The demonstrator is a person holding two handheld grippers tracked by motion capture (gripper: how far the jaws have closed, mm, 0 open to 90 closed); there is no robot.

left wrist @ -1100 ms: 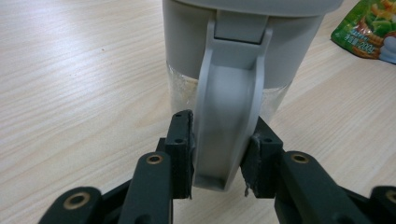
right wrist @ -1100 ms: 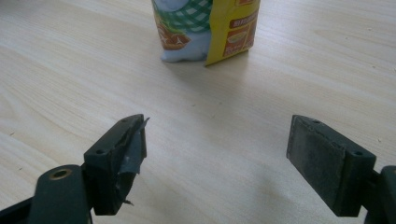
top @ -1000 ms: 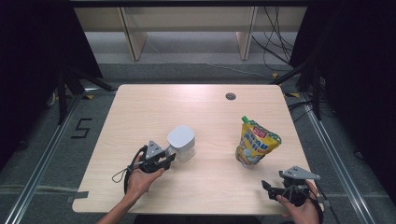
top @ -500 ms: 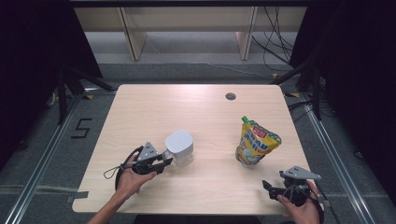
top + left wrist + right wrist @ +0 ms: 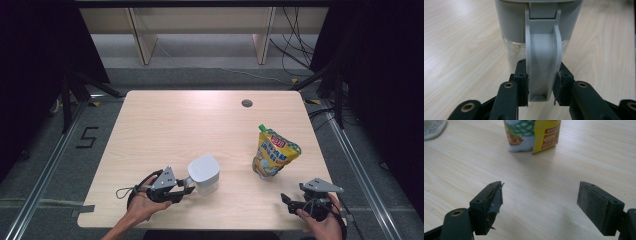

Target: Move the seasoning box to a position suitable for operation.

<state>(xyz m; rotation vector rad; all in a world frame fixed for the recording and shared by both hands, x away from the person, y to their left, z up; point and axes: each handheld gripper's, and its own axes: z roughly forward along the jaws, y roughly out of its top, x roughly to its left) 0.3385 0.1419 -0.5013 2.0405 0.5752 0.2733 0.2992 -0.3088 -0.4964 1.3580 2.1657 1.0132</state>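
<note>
Left claw point(image 5: 189, 186) at the near left edge of the pale wooden desk point(image 5: 165, 125), clamped on the grey plastic handle point(image 5: 543, 65) of a clear jug with a grey lid point(image 5: 204, 173); both pads press the handle's sides in the left gripper view. Jug stands upright on the desk, just right of the left hand point(image 5: 142, 205). Right claw point(image 5: 286, 201) low at the near right corner, jaws wide apart, nothing between them, bare desk beneath. Beyond it a yellow printed stand-up pouch with a spout point(image 5: 274, 152), upright, well apart from the jug. Far edge: small round dark cable hole point(image 5: 247, 103).
</note>
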